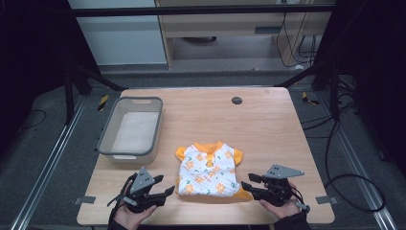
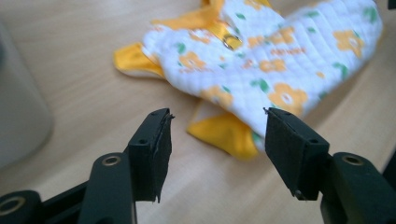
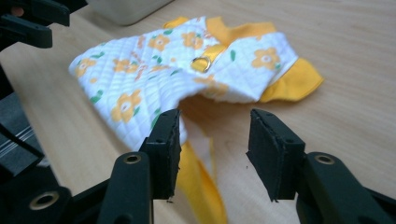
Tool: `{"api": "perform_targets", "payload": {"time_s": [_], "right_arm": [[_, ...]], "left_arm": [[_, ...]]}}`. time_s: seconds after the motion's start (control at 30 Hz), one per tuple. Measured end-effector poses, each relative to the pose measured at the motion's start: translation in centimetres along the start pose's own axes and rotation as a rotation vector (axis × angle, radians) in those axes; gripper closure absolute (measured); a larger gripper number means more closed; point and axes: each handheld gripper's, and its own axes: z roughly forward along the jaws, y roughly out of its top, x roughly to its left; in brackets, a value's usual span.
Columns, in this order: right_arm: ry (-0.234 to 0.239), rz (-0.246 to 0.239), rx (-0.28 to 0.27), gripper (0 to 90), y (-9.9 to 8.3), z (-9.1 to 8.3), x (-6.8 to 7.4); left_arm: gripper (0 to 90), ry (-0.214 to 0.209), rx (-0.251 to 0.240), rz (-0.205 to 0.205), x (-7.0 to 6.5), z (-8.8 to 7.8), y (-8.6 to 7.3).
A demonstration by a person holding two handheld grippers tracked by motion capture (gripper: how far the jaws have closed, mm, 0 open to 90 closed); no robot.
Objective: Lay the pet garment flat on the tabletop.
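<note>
high view: flowered baby shirt [image 1: 209, 168] lies flat just right of grey bin [image 1: 130, 128]; left gripper [image 1: 163, 190] and right gripper [image 1: 250, 184] flank its hem, jaws spread, gripping nothing.

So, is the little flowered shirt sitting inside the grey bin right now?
No, the flowered shirt lies flat on the wooden table, to the right of the grey bin.
</note>
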Motion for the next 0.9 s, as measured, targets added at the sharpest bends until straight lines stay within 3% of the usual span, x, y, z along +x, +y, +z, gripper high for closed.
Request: {"api": "perform_targets", "payload": {"time_s": [0.17,0.23,0.4,0.63,0.73,0.9], "right_arm": [[-0.037,-0.003,-0.029,49.7,1.4,1.1,-0.8],[-0.05,-0.011,-0.028,48.1,2.0,1.9,-1.4],[-0.094,-0.005,-0.026,44.8,3.2,4.6,-3.2],[-0.153,0.011,0.026,45.8,3.7,8.3,-5.5],[-0.15,0.018,0.05,46.5,3.7,9.7,-5.9],[-0.158,0.003,0.088,49.6,3.5,11.3,-6.2]], "left_arm": [[40.1,0.038,-0.027,0.018,1.3,2.0,2.4],[40.2,0.051,-0.032,0.007,2.0,3.3,3.4],[40.6,0.117,0.015,0.009,3.2,7.2,5.2],[41.9,0.166,0.113,-0.027,5.0,11.8,5.0],[43.3,0.166,0.153,-0.036,5.3,12.8,4.6],[46.5,0.162,0.173,-0.045,5.3,13.5,4.2]]}}
